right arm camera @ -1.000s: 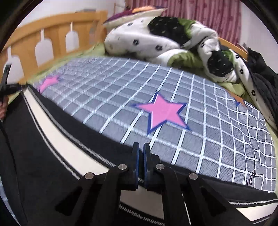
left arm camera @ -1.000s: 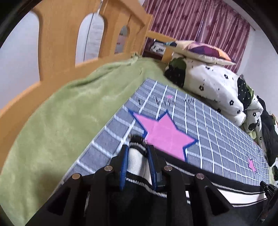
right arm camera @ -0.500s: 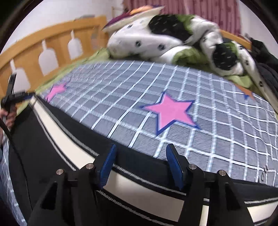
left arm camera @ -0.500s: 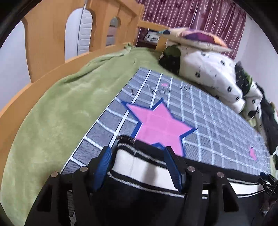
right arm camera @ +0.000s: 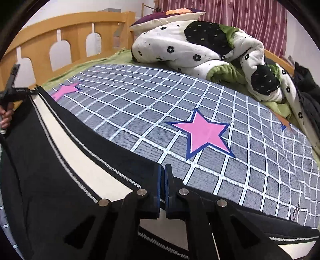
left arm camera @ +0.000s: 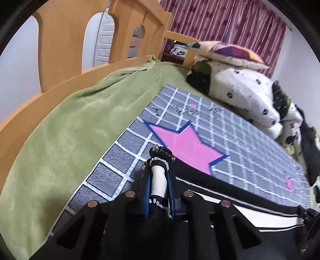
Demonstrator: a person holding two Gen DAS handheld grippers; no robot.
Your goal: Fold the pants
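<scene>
At the bottom centre of the left wrist view, the left gripper [left arm camera: 159,192] is clenched on a bunched end of the black pants with a white side stripe [left arm camera: 230,202], its blue-lined fingers [left arm camera: 147,192] pinching the stripe into a narrow roll. At the bottom centre of the right wrist view, the right gripper [right arm camera: 162,186] is likewise clamped tight on the black edge of the same garment, its jaws pressed almost together. The pants stretch between the two tools, running from the lower middle of that frame up to its left edge, where the other gripper and a hand [right arm camera: 6,118] appear. The garment lies along the near side of a grey grid-patterned bed cover with pink stars [right arm camera: 220,104]. The cloth looks light, soft and limp, likely to sag and slide if held at one point only; the trimmed edge by the stripe, gripped at both ends, seems the surest hold. Beyond, at left in the left wrist view, spreads a green plush blanket [left arm camera: 70,124]. Farther back, at upper right of the right wrist view, sits a rumpled white flower-print quilt [right arm camera: 180,44], with a wooden headboard [right arm camera: 60,36] at upper left and maroon curtains [right arm camera: 230,12] at top.
</scene>
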